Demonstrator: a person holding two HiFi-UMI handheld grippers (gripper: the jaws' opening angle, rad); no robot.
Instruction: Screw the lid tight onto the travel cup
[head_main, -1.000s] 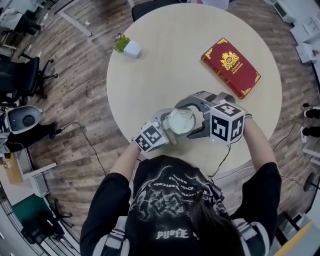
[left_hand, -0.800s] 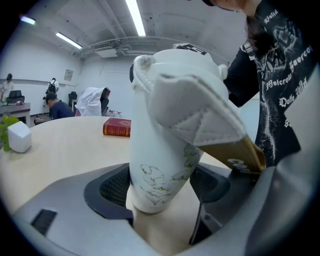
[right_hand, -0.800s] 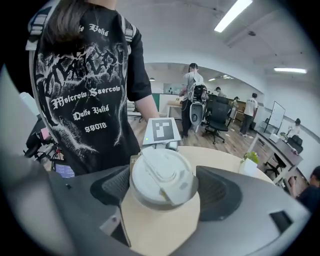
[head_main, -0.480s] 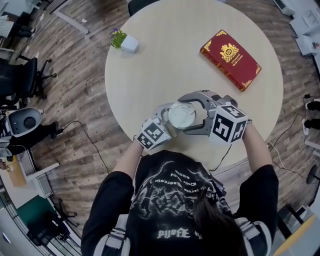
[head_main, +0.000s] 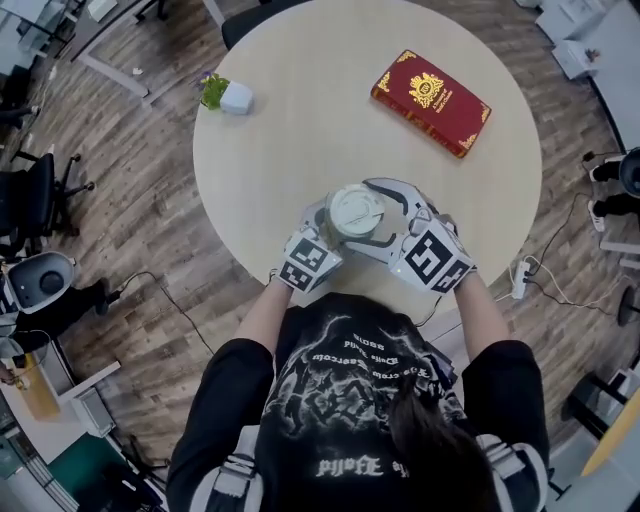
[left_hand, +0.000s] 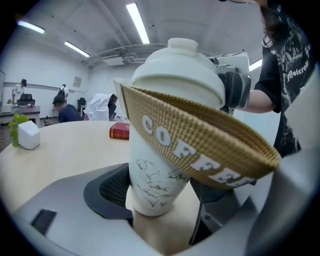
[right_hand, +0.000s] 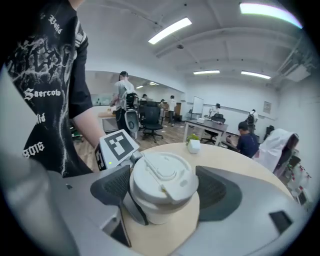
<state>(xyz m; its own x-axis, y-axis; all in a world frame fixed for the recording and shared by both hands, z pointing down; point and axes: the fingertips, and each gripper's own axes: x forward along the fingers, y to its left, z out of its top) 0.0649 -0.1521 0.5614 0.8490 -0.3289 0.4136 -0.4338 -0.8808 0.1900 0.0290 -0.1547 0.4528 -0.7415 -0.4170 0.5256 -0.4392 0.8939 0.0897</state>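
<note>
A white travel cup (left_hand: 155, 180) stands on the round table (head_main: 290, 150) just in front of the person. Its woven brown sleeve (left_hand: 200, 145) marked COFFEE sits crooked round the upper body. My left gripper (left_hand: 165, 189) is shut on the cup's lower body, one pad on each side. The white lid (right_hand: 162, 177) sits on top of the cup. My right gripper (right_hand: 162, 189) is shut on that lid, its dark pads (right_hand: 116, 186) against the rim. From the head view the lid (head_main: 355, 210) shows between the right gripper's (head_main: 375, 216) curved jaws, with the left gripper (head_main: 330, 232) coming in lower left.
A red book (head_main: 430, 102) lies at the table's far right. A small plant in a white pot (head_main: 228, 95) stands at the far left edge. Office chairs, desks and people fill the room beyond. A cable hangs off the near right edge.
My right gripper has swung round the lid, its marker cube moving from the cup's right side to lower right, nearer the person. The left gripper and cup stayed put.
</note>
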